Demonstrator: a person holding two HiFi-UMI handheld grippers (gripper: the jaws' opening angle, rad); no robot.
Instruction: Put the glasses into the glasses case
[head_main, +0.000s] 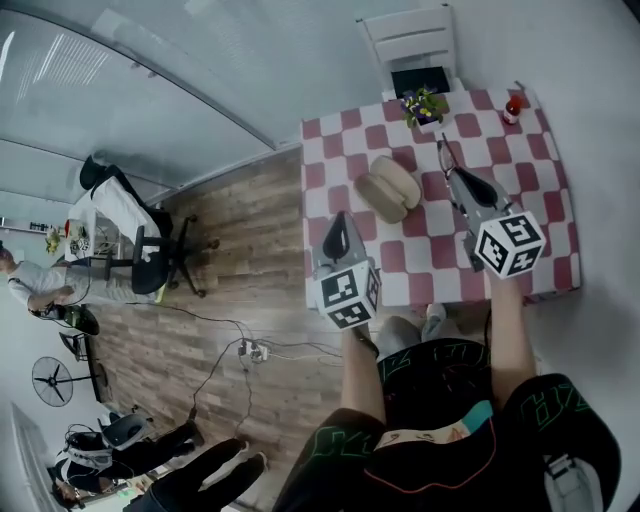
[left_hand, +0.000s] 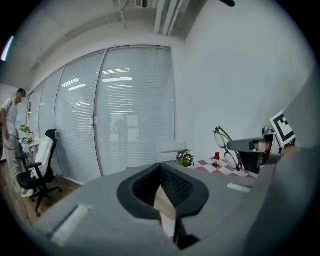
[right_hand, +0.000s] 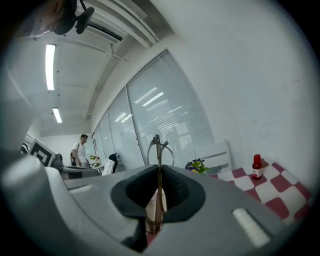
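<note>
Pinched so narrowly, the thin wire-framed glasses (left_hand: 220, 136) could twist or slip, or catch the rim of the beige glasses case (head_main: 388, 188). They hung above the red-and-white checked tabletop (head_main: 420, 270), apart from the case, in the clenched jaws of the right gripper (right_hand: 159, 169). Their long axis stood roughly upright, one lens over the other. The left gripper (left_hand: 161, 167) was closed on nothing.

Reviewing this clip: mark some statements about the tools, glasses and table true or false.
1. The right tool is shut on the glasses. True.
2. The glasses lie in the case. False: they are held up, clear of the case.
3. The left tool grips the case. False: its jaws are together on nothing.
4. A red bottle stands on the table. True.
5. The flowers stand on the floor. False: they stand on the table.
</note>
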